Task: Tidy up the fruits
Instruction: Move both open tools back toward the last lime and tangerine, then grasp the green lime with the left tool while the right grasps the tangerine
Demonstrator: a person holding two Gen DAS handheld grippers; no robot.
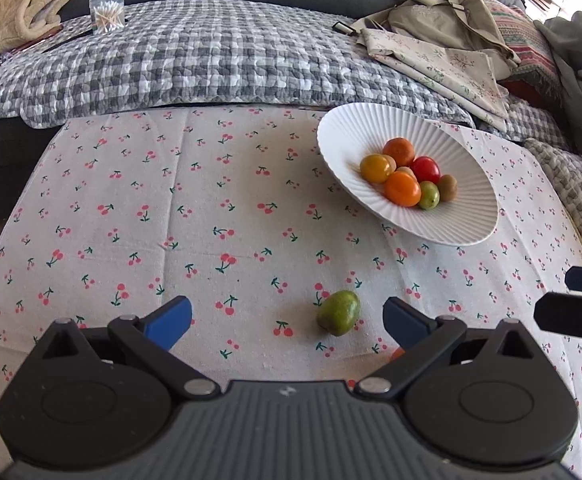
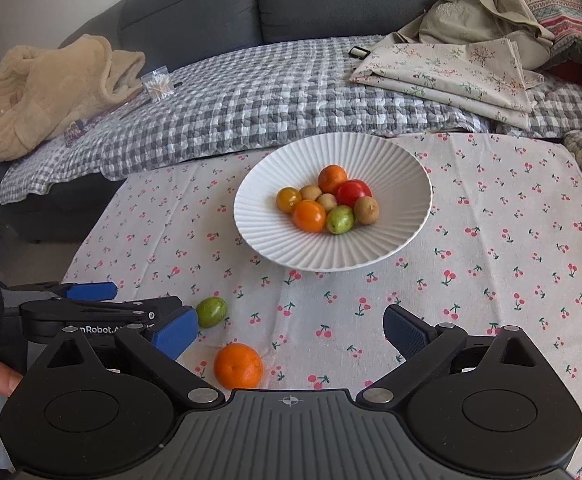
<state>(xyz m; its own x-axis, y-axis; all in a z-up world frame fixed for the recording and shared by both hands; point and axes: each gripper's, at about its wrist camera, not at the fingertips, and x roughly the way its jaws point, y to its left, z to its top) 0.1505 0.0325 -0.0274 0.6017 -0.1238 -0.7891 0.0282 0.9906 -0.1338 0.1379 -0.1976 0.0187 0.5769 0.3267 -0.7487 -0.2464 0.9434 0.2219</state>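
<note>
Left gripper [image 1: 287, 320] and right gripper [image 2: 291, 330] wide open, empty | plate [image 2: 275, 240]: eight fruits | cherry-print cloth [image 2: 491, 264]: green fruit [image 2: 211, 311], orange [image 2: 238, 365] | sofa [image 2: 331, 0] behind

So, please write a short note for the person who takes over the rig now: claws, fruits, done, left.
Left claw: open, empty, low over the cloth, green fruit between its fingers.
Right claw: open, empty, orange just before it.
White plate holds eight fruits.
Left to do: move the green fruit and the orange to the plate.
</note>
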